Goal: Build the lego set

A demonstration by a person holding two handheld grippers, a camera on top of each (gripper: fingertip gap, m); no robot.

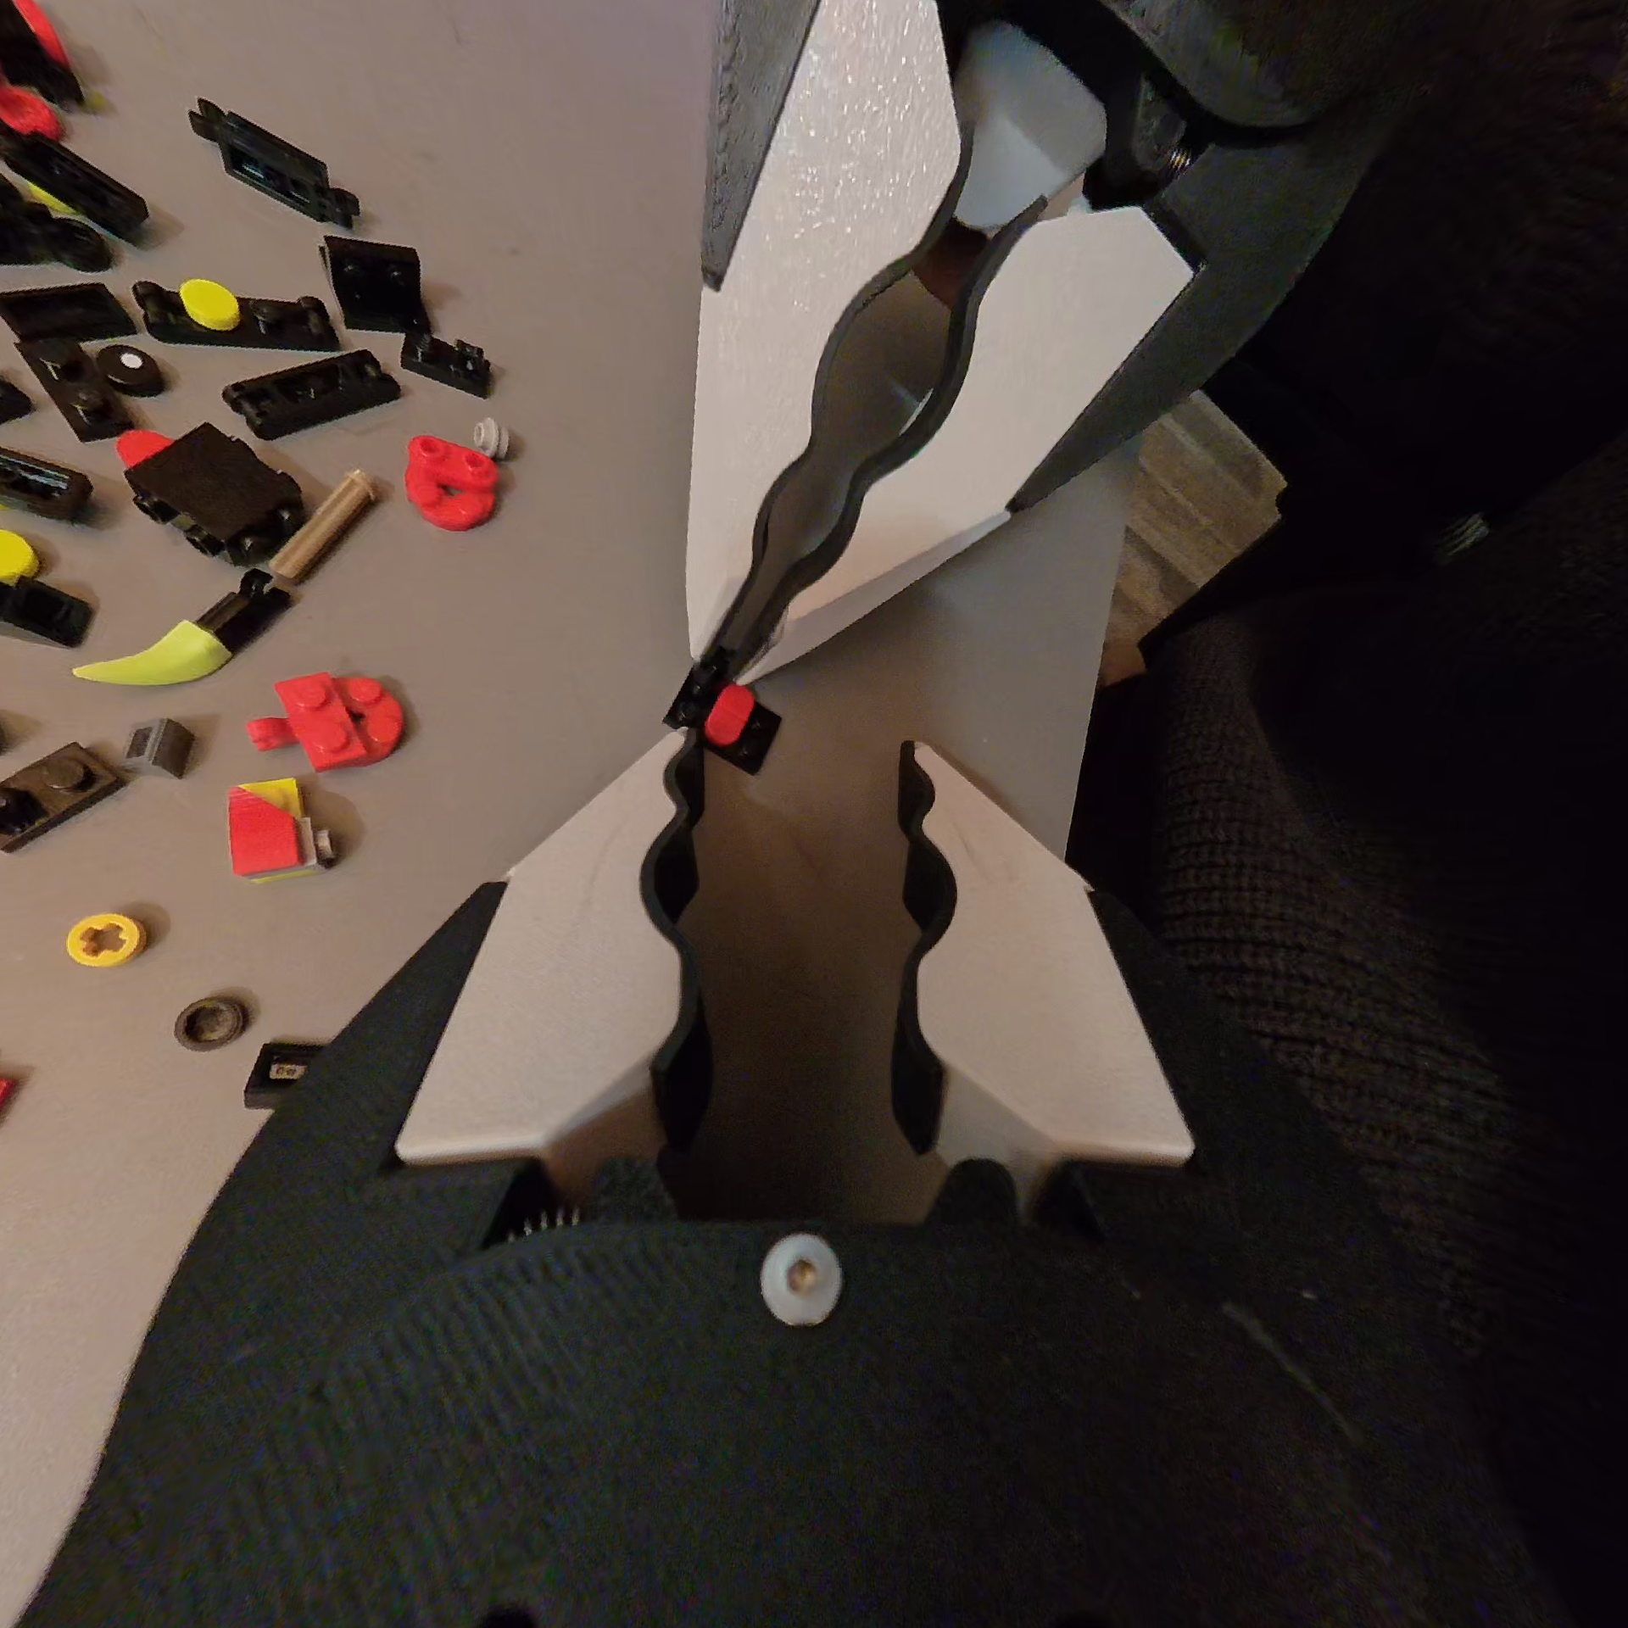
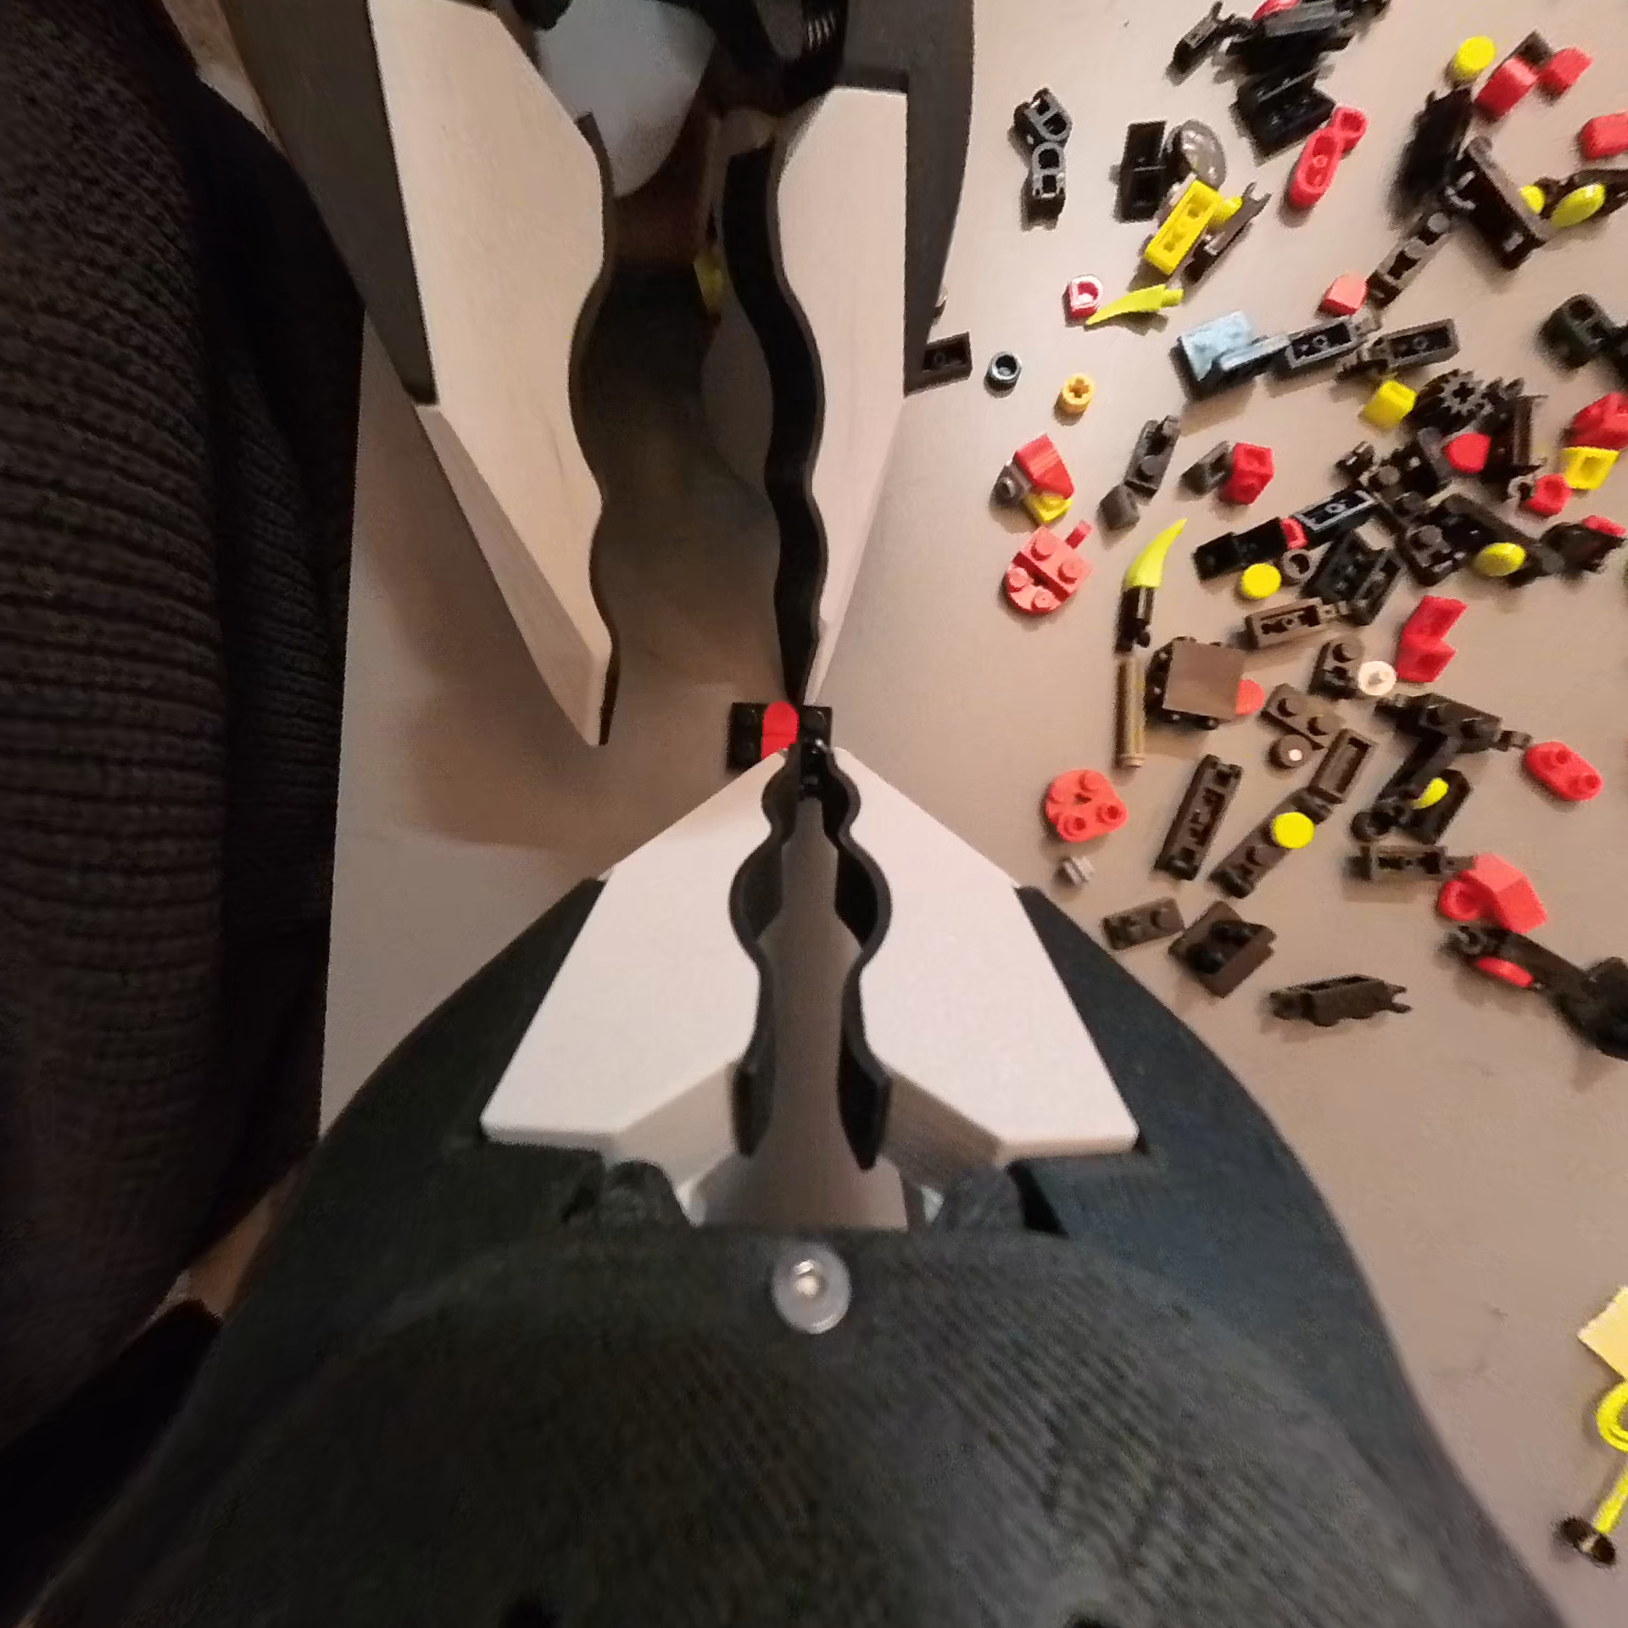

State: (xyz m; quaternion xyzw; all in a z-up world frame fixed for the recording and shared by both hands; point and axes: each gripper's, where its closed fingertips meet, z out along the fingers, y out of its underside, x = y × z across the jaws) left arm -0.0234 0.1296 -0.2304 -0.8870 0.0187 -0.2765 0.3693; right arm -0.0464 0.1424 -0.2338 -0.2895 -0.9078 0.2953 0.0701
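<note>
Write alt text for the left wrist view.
The right gripper, jaws shut, pinches a small black plate with a red piece just ahead of the open left gripper. Loose black, red and yellow bricks lie scattered on the grey table to the left.

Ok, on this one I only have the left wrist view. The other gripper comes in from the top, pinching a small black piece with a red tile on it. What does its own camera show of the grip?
Observer: The right gripper pinches a thin stub at the black piece's edge, not its flat plate.
Operator: More parts than the ones at my left?
Observer: Yes, the spread runs farther out, and a light blue piece lies in it.
Operator: Anything that isn't a brick?
Observer: A pale yellow sheet pokes in at the lower right edge of the right wrist view.
</note>
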